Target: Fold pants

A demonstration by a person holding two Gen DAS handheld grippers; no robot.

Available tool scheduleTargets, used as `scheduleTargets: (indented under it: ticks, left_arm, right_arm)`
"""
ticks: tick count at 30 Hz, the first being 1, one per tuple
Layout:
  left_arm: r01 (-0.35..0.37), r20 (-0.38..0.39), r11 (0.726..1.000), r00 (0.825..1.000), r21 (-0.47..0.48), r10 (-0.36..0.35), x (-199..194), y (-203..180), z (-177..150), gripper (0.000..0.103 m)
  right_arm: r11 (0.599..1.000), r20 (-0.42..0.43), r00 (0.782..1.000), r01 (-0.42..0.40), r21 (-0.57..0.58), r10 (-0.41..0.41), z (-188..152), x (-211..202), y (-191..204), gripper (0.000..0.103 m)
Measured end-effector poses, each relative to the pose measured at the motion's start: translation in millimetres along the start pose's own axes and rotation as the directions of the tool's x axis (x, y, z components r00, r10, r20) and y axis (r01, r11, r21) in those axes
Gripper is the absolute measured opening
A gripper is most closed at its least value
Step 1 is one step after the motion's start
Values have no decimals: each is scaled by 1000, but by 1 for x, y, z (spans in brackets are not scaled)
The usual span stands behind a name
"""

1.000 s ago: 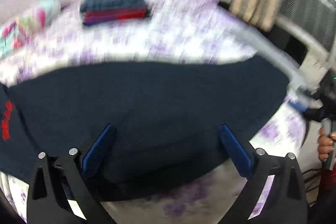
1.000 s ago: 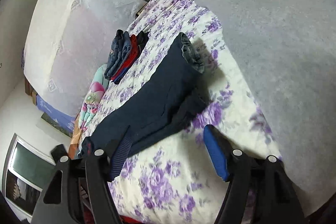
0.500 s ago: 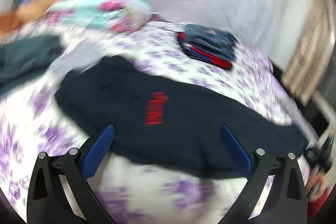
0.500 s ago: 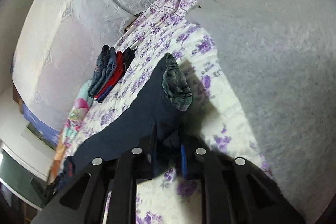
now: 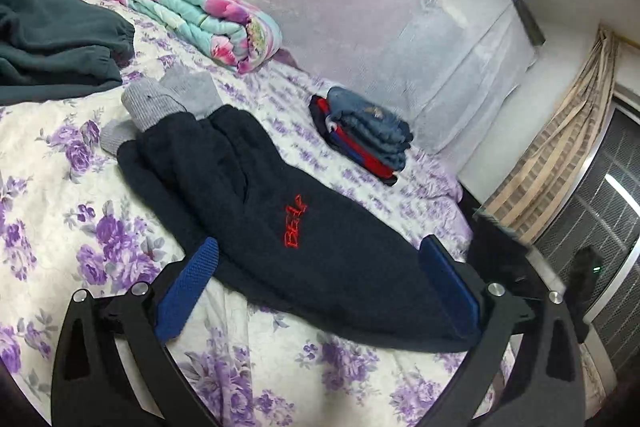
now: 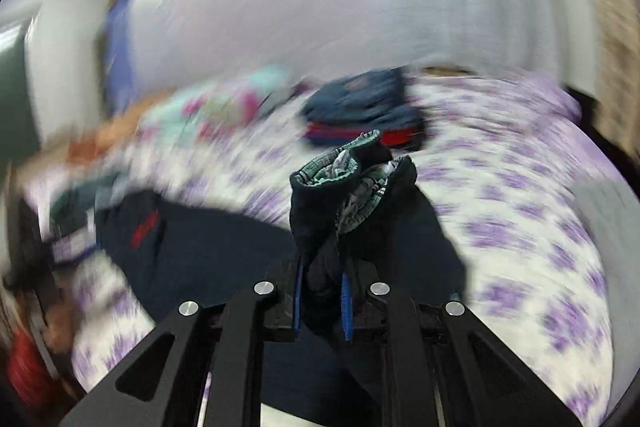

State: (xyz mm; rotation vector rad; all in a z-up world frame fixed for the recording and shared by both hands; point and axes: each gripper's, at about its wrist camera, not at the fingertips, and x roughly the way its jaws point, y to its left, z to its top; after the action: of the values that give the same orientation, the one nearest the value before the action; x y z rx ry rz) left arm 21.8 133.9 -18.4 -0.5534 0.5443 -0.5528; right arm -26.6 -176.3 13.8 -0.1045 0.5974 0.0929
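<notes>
Dark navy pants (image 5: pixel 280 227) with red lettering and grey cuffs (image 5: pixel 160 99) lie along the flowered bed sheet (image 5: pixel 80 211). My left gripper (image 5: pixel 320 291) is open and empty, hovering over the middle of the pants. My right gripper (image 6: pixel 322 303) is shut on the waist end of the pants (image 6: pixel 340 195) and holds it raised, showing the plaid lining. The right wrist view is blurred by motion.
A stack of folded clothes (image 5: pixel 364 131) sits at the back near the wall. A rolled floral quilt (image 5: pixel 200 15) lies at the back left. Dark green garments (image 5: pixel 52 43) lie at the left. A curtain (image 5: pixel 560 147) hangs at the right.
My right gripper closed on the waist end and lifted it, swinging left. My left gripper swung from the waist end toward the legs and stayed open.
</notes>
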Motion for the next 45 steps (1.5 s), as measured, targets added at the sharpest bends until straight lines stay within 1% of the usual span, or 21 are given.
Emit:
scheduleTargets:
  ticks: [1,2,3,4,5,9,13,18,26,30,32,33,34,35,36,37,39,41,42,43,45]
  left_arm:
    - [-6,0,1000,1000,9,6,0,-2,-1,98]
    - [-12,0,1000,1000,16,12,0,-3,-2,98]
    - [-14,1,1000,1000,19,14,0,-4,-2,98]
    - [-10,2,1000,1000,16,10,0,-3,-2,98]
    - [-4,4,1000,1000,12,4,-1,-2,-2,98]
    - [16,18,1000,1000,0,-16,-3,-1,-3,98]
    - [18,19,1000,1000,-1,-18,-4,0,-3,98]
    - [3,7,1000,1000,7,-3,-2,-2,-3,98]
    - [-3,2,1000,1000,11,3,-1,-3,-3,98]
    - [-4,0,1000,1000,12,4,-1,-3,-3,98]
    - [-11,-8,1000,1000,18,11,1,-4,-3,98]
    - [-20,-15,999,1000,25,20,2,-5,-4,98]
    - [-26,-21,999,999,30,27,3,-5,-4,98]
    - [-32,-26,999,999,35,33,4,-6,-4,98]
    - [-39,-30,998,999,39,41,5,-6,-4,98]
    - [-49,-35,998,998,43,50,7,-6,-3,98]
    - [-69,-46,996,996,52,71,9,-7,-3,98]
    - [-90,-59,994,994,63,94,13,-8,-2,98]
    - [-105,-66,992,992,71,110,14,-10,-2,98]
    - [-117,-72,990,990,78,123,16,-11,-2,98]
    - [-143,-85,985,985,95,152,19,-13,-3,98]
  right_arm:
    - [998,-66,998,-15,-61,11,-5,16,18,15]
    - [991,-147,989,-32,-128,12,-15,36,36,15]
    - [985,-168,986,-13,-172,-16,-22,45,44,16]
    - [972,-157,985,27,-234,-65,-28,50,54,16]
    - [968,-153,985,39,-248,-79,-26,49,57,16]
    - [978,-169,984,16,-207,-51,-22,48,50,16]
    - [973,-151,986,37,-227,-73,-22,50,57,16]
    - [977,-150,987,26,-212,-59,-26,49,54,18]
    - [971,-145,987,36,-237,-72,-28,46,58,19]
    - [946,-148,982,61,-318,-113,-32,46,69,19]
    - [913,-167,977,53,-405,-131,-31,45,75,22]
    - [902,-207,974,-1,-431,-98,-23,41,72,27]
    - [918,-235,971,-64,-392,-33,-15,36,65,35]
    - [936,-250,967,-135,-326,53,-6,30,55,43]
    - [949,-244,955,-227,-221,171,8,22,41,52]
    - [950,-228,947,-267,-158,228,18,19,31,52]
    - [948,-191,941,-302,-100,279,36,23,21,52]
    - [956,-179,948,-282,-83,264,48,39,20,52]
    - [960,-182,949,-272,-65,257,57,57,22,50]
    - [960,-190,946,-277,-48,264,63,70,24,41]
    - [962,-233,937,-273,-18,262,73,106,32,31]
